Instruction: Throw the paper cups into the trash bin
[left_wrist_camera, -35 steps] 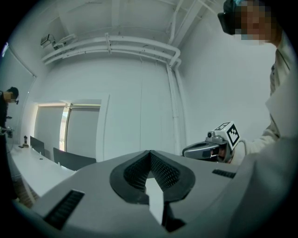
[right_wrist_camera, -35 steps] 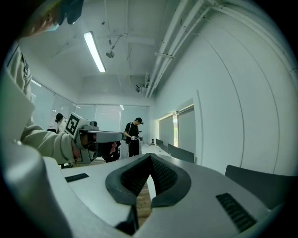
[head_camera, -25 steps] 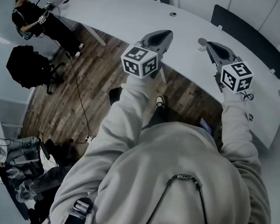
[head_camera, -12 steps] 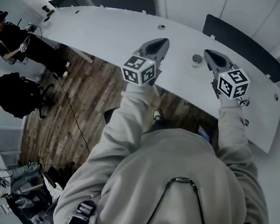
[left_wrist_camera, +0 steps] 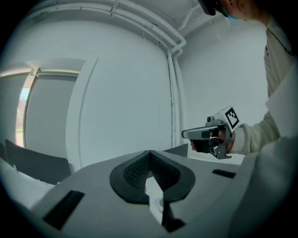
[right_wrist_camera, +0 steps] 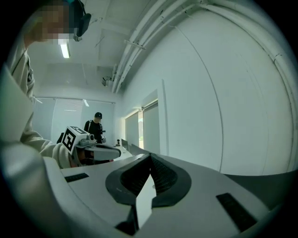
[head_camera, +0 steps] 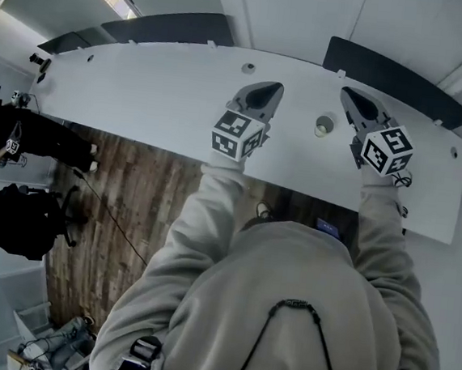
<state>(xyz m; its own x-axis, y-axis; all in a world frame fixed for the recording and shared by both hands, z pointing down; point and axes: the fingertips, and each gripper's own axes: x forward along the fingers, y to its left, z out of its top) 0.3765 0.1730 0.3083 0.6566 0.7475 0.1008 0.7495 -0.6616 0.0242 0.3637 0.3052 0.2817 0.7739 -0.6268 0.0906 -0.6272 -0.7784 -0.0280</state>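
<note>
A single paper cup stands upright on the long white table, seen from above in the head view. My left gripper hovers over the table just left of the cup, jaws together with nothing in them. My right gripper is held just right of the cup, also shut and empty. In the left gripper view my own closed jaws point at a white wall, with the right gripper off to the side. The right gripper view shows its closed jaws and the left gripper. No trash bin is in view.
Dark chair backs line the table's far side against the wall. A person in black stands at the far left on the wooden floor, near a black office chair. The table's near edge crosses in front of my body.
The head view has swung toward the table, which now fills more of the frame. Both grippers stay shut and sit either side of the cup. The person in black has slid to the left edge.
</note>
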